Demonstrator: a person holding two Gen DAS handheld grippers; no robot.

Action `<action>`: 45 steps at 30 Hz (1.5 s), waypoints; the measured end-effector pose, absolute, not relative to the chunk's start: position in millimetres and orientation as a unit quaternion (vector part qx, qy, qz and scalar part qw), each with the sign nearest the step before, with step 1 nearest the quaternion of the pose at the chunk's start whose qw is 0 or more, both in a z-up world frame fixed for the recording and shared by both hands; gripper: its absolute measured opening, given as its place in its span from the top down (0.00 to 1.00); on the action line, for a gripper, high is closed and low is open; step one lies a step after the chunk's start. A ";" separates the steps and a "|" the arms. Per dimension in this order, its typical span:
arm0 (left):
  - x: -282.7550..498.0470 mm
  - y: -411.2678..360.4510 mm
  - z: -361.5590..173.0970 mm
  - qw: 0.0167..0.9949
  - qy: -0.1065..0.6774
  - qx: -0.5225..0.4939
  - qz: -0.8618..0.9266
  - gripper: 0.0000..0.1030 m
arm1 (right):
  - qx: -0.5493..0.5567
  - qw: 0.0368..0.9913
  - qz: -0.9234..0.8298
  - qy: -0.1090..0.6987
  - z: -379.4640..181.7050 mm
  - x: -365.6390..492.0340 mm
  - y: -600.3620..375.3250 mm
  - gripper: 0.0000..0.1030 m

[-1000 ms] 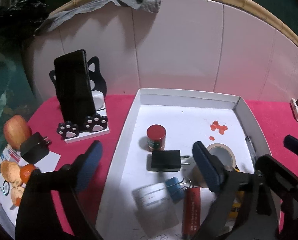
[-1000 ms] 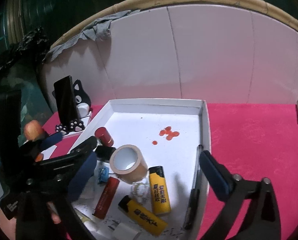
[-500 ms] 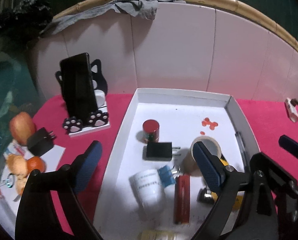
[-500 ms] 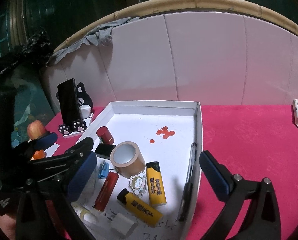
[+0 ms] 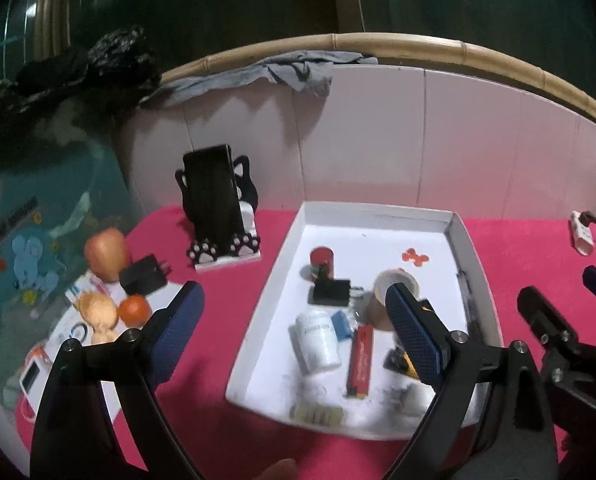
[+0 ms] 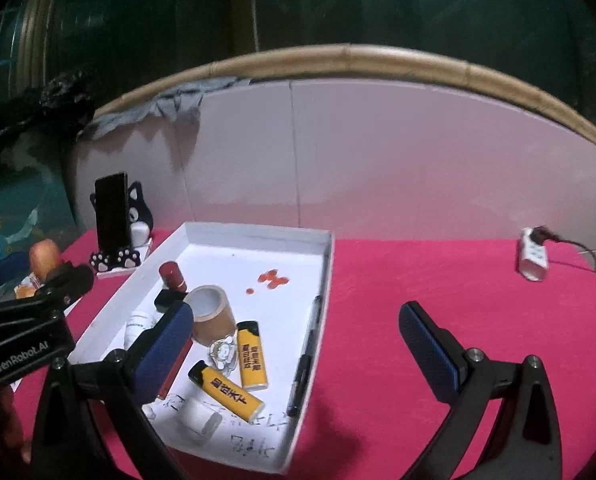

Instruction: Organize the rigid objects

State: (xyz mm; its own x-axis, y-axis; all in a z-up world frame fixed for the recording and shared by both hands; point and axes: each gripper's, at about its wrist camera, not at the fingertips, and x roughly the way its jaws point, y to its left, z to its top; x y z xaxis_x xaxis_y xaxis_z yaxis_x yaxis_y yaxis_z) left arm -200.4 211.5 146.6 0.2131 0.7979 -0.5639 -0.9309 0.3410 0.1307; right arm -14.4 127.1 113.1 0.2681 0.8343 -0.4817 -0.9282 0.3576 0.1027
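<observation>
A white tray [image 5: 278,280] [image 6: 321,272] on the pink table holds a red canister [image 5: 321,260], a black charger [image 5: 331,292], a white bottle [image 5: 317,344], a red lighter [image 5: 359,360], a tape roll [image 6: 212,312], two yellow lighters [image 6: 252,356] and a pen [image 6: 305,360]. A second black charger [image 5: 144,278] lies outside, left of the tray. My left gripper [image 5: 294,332] is open and empty above the tray's near left side. My right gripper [image 6: 294,348] is open and empty over the tray's right edge.
A black phone [image 5: 212,196] leans in a cat-shaped stand [image 5: 228,248] at the back left. An apple [image 5: 106,254], an orange [image 5: 134,310] and papers lie at the far left. A white power strip [image 6: 533,258] lies at the back right. White wall panels [image 6: 377,172] close the back.
Both grippers have pulled back and up from the tray, so more of the table shows. The white bottle now lies still in the tray.
</observation>
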 end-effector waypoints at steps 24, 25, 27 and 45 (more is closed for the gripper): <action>-221.8 125.2 180.0 0.800 0.252 -0.110 0.534 0.10 | 0.017 0.778 0.598 0.190 167.6 -19.0 16.7 0.00; -223.4 122.0 181.5 0.799 0.250 -0.110 0.535 0.10 | 0.021 0.775 0.603 0.186 170.3 -19.6 10.7 0.00; -227.9 115.4 184.4 0.800 0.245 -0.110 0.537 0.10 | 0.022 0.773 0.609 0.180 174.9 -22.1 1.4 0.00; -256.9 71.2 194.0 0.795 0.226 -0.108 0.553 0.10 | 0.057 0.774 0.613 0.148 187.7 -42.2 -59.4 0.00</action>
State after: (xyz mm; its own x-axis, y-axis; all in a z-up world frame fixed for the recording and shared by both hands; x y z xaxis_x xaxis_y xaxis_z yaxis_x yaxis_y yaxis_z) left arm -256.9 71.2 194.0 0.2864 0.8300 -0.4785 -0.9275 0.3655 0.0789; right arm -42.2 -59.4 187.7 0.2042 0.9659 -0.1590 -0.9319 0.2415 0.2705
